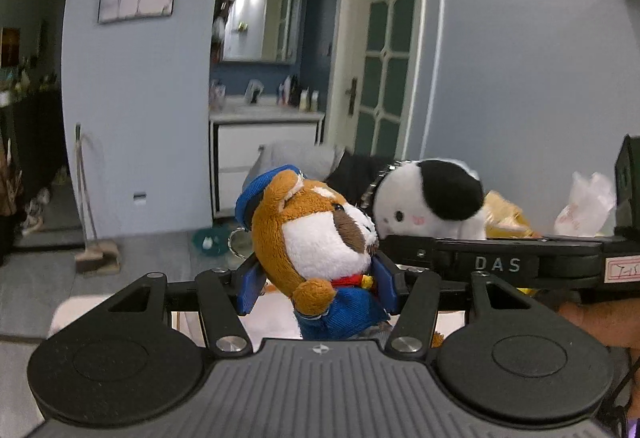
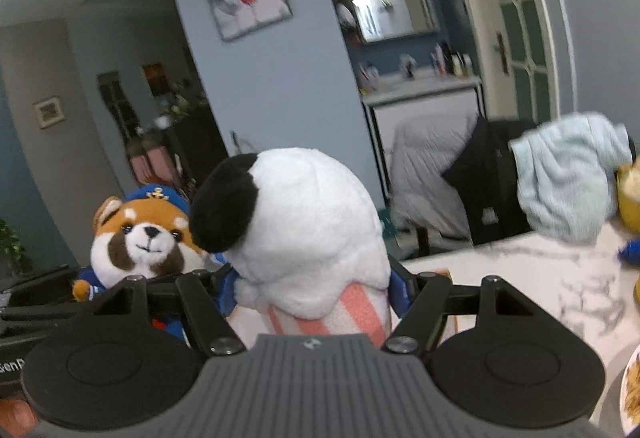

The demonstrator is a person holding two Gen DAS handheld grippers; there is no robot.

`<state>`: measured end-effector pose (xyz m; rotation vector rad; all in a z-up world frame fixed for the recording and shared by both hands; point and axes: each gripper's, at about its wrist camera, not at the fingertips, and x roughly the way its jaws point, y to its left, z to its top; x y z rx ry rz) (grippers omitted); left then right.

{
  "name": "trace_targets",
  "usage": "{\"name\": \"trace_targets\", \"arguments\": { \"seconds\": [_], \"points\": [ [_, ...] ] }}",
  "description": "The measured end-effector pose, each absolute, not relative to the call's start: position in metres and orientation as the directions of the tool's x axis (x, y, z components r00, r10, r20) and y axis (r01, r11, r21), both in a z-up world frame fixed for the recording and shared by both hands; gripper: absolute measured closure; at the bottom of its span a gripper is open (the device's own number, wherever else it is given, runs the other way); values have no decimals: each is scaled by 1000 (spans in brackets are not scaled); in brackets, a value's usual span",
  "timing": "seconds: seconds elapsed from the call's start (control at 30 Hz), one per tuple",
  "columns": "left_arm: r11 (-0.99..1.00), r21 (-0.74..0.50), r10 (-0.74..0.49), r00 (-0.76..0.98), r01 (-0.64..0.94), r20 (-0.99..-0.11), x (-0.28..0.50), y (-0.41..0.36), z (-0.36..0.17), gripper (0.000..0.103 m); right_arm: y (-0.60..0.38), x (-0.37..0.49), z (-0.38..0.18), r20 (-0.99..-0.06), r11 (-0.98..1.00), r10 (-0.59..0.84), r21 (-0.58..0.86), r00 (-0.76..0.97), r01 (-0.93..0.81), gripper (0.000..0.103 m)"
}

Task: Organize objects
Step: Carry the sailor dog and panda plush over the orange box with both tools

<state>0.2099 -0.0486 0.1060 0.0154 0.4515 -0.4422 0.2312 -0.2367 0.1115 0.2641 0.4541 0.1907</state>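
My left gripper (image 1: 318, 288) is shut on a brown and white plush animal (image 1: 316, 234) with a blue cap and blue jacket, held up in the air. It also shows in the right wrist view (image 2: 140, 238) at the left. My right gripper (image 2: 314, 290) is shut on a white plush toy (image 2: 304, 222) with a black ear and a pink striped body. In the left wrist view the white plush (image 1: 432, 202) sits just right of the brown one, above the right gripper's black body (image 1: 500, 262). The two toys are side by side, close together.
A white marbled table (image 2: 520, 278) lies below at the right, with a light blue cloth (image 2: 568, 174), a yellow object (image 2: 630, 198) and a plate edge (image 2: 632, 390). A chair with a dark jacket (image 2: 492, 182) stands behind. A white plastic bag (image 1: 584, 206) is at the right.
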Motion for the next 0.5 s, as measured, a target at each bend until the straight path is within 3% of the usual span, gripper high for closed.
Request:
{"name": "trace_targets", "arguments": {
  "seconds": [0.27,0.5],
  "points": [
    [947,-113,-311,764,302,-565,272,-44,42,38,-253,297,25,-572,948,193,320,798,0,32],
    [954,-75,-271,730,290,-627,293,-54,8,38,-247,320,-12,-631,960,180,282,755,6,32]
  ]
}}
